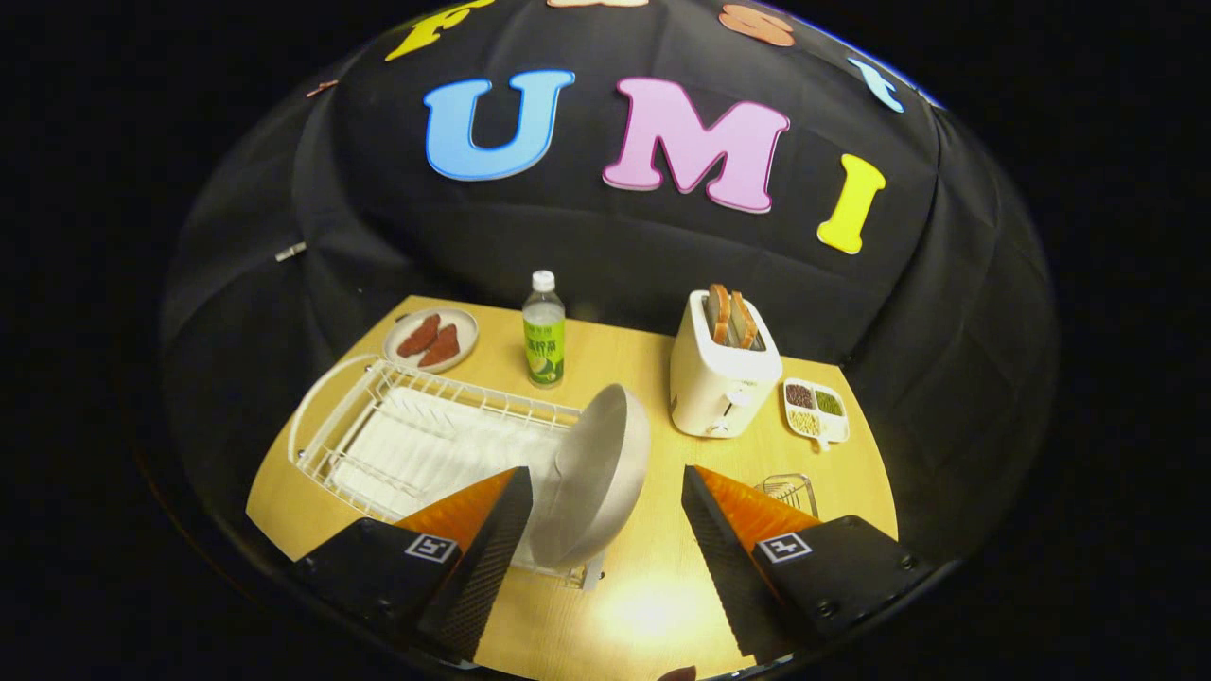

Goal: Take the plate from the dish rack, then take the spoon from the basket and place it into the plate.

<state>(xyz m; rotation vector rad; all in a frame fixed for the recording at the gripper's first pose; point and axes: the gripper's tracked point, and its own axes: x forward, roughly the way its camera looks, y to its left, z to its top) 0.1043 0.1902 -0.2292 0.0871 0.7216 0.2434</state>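
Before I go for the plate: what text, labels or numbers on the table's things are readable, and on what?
Bottle: label print, too small and blurred to read.
Toaster: no readable marking.
Square marker on each finger: coded pattern, no words.
Plate and dish rack: no text.
Gripper: open, the plate standing between its fingers.

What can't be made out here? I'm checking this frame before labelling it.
- Spoon: the small wire basket sits half behind the right finger; its contents are unreadable, gripper view.
- Grey round plate standing in the white wire dish rack: its lower edge is hidden by the left finger.
- Gripper: fingers open, touching nothing.
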